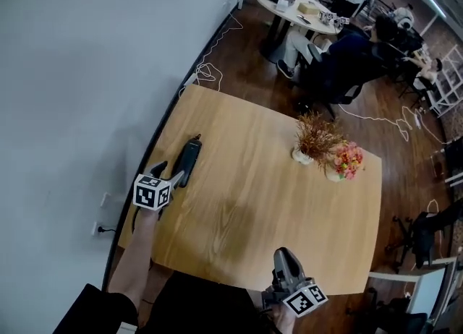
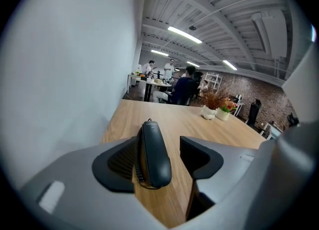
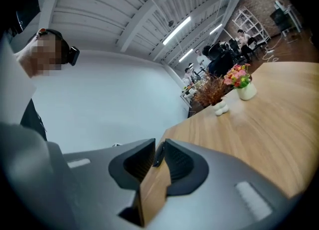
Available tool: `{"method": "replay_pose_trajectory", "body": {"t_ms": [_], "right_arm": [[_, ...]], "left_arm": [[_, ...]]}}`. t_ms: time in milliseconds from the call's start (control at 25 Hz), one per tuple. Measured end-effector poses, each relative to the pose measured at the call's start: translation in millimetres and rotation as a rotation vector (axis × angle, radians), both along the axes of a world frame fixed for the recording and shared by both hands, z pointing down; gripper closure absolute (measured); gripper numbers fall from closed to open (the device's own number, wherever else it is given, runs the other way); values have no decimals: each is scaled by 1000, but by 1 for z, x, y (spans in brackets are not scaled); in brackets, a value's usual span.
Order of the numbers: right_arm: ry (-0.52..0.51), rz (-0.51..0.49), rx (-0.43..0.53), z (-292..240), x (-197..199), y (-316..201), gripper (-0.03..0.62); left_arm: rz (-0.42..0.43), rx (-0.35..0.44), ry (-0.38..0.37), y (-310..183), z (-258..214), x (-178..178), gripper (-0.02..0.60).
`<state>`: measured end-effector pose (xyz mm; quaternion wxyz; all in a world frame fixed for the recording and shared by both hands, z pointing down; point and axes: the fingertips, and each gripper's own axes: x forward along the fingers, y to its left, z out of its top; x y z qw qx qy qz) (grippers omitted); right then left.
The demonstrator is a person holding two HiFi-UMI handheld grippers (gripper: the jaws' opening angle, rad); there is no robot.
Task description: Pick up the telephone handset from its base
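The wooden counter [image 1: 275, 202] fills your head view, its 9 o'clock edge running along the white wall. Your left claw [image 1: 170, 173] sits at about 9 o'clock on it, spread wide and tilted down, pinching nothing. Your right claw [image 1: 283, 255] hangs over the 6 o'clock edge, all but pressed together with only a thin slit, and empty. The dark telephone handset [image 1: 189, 160] lies flat on the counter between the left claw's jaws, close against the left one, with open wood toward the right one. Two small flower pots [image 1: 333, 163] stand together at about 2 o'clock, well apart from both claws.
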<state>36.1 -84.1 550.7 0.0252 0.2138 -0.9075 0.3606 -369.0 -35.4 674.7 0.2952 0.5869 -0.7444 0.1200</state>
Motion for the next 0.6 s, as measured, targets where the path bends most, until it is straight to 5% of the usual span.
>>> {"method": "replay_pose_trajectory", "body": {"t_ms": [280, 600], "right_arm": [[1, 48, 0, 7, 19, -8, 531], [-6, 86, 14, 5, 34, -9, 531]], "left_arm": [[25, -161, -68, -63, 46, -9, 247], [-18, -274, -21, -82, 92, -22, 232]]}}
